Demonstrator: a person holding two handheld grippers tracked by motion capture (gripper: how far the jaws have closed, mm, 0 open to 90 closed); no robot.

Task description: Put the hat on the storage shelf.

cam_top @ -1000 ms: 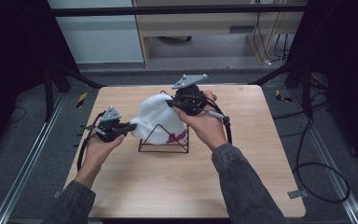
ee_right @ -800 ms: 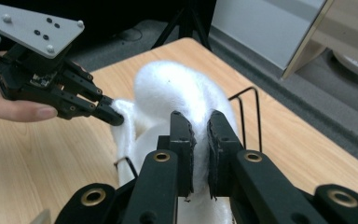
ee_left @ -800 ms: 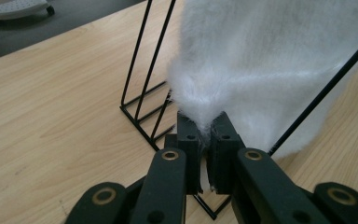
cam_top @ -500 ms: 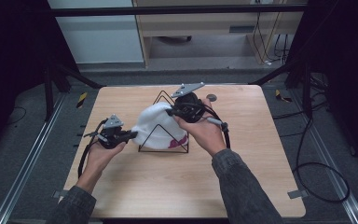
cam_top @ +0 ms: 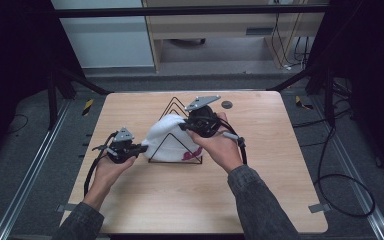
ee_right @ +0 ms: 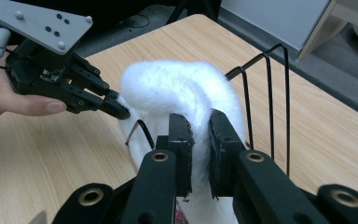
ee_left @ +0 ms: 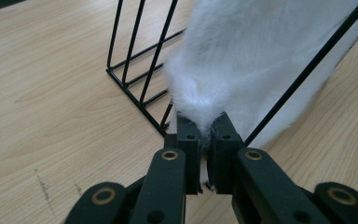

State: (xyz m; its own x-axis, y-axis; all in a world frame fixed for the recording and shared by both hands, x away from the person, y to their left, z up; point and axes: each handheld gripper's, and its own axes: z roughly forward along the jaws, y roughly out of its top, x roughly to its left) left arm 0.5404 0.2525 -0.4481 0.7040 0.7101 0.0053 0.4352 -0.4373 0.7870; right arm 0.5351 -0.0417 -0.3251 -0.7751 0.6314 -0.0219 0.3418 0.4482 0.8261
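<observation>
**White fleece half-seated in the wire rack**

Nearest you, your left gripper [cam_top: 141, 148] is clenched on the lower corner of the white fleece cloth [cam_top: 169, 138], right at the near left foot of the black wire rack [cam_top: 175, 160]. Just beyond, your right gripper [cam_top: 184, 126] pinches the cloth's upper edge, above the rack's top. The cloth stands between the rack's triangular wires, bulging out on the left side, so it looks partly seated; in my judgement, settling it fully inside and letting go are left. The wires crossing the cloth are what may snag it. Beyond the rack, a small dark disc [cam_top: 226, 104] lies well apart on the wooden table [cam_top: 280, 175], out of your way.
</observation>
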